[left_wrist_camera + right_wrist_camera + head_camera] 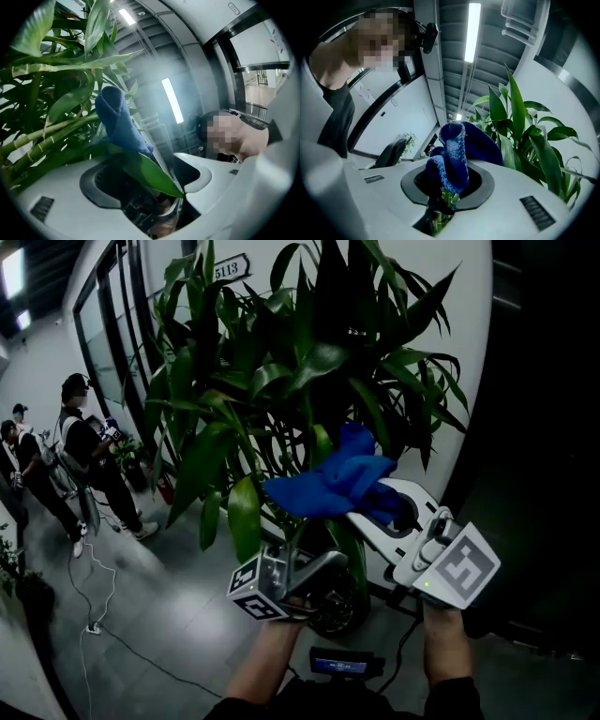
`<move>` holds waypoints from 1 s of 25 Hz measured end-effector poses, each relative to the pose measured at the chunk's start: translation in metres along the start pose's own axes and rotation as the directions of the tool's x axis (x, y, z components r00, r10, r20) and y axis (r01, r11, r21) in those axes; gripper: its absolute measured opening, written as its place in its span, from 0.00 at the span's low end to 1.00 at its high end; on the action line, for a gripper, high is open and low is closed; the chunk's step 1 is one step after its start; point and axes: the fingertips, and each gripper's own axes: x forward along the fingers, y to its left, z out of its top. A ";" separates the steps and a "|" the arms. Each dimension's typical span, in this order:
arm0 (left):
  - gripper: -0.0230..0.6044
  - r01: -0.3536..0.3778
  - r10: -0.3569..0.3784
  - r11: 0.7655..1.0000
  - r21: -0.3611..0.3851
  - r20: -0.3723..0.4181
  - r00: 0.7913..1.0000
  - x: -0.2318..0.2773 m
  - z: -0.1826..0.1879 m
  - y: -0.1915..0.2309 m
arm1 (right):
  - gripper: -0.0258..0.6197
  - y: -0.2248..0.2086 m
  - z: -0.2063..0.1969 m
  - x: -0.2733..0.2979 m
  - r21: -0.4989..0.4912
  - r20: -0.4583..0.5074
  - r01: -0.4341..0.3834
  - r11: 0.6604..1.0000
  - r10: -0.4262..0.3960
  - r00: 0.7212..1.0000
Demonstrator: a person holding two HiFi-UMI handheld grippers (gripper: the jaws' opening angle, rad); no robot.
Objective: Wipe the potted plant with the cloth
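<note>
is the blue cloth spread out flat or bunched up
Bunched up: the blue cloth is crumpled into thick folds, pinched in the right tongs, not spread flat.

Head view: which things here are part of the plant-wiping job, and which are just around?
In the job:
potted plant
blue cloth, clamped in the right gripper
left gripper, jaws apart with a leaf between them

Just around:
people standing at the left
trailing cable
number sign
</note>
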 end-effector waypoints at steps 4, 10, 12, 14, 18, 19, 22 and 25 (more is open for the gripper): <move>0.58 -0.014 0.014 1.000 -0.010 0.006 1.000 -0.004 -0.003 -0.001 | 0.17 0.017 -0.005 -0.014 0.028 -0.008 -0.027 0.999 0.027 1.000; 0.59 -0.037 0.037 0.999 -0.014 0.037 0.999 -0.012 0.001 -0.001 | 0.17 0.041 -0.023 -0.035 0.054 -0.057 -0.055 0.997 0.058 0.997; 0.59 -0.044 0.045 0.999 -0.016 0.042 0.998 -0.014 0.001 -0.001 | 0.17 0.044 -0.028 -0.042 0.067 -0.071 -0.055 0.996 0.060 0.996; 0.59 -0.048 0.049 0.999 -0.021 0.040 0.998 -0.015 0.000 0.000 | 0.17 0.043 -0.024 -0.049 0.080 -0.051 -0.047 0.996 0.051 0.997; 0.59 -0.054 0.055 0.998 -0.033 0.035 0.998 -0.020 -0.006 -0.003 | 0.17 0.039 0.000 -0.069 0.069 0.040 -0.019 0.997 0.016 0.999; 0.59 -0.056 0.057 0.998 -0.038 0.035 0.998 -0.021 -0.006 -0.003 | 0.17 0.035 0.009 -0.074 0.063 0.071 0.003 0.998 -0.008 0.997; 0.59 -0.059 0.061 0.997 -0.046 0.038 0.997 -0.023 -0.006 -0.001 | 0.17 0.012 0.047 -0.088 0.050 0.210 0.112 0.992 -0.120 0.970; 0.59 -0.056 0.058 0.997 -0.048 0.045 0.997 -0.023 -0.005 0.000 | 0.17 -0.012 0.091 -0.099 -0.006 0.365 0.219 0.976 -0.202 0.909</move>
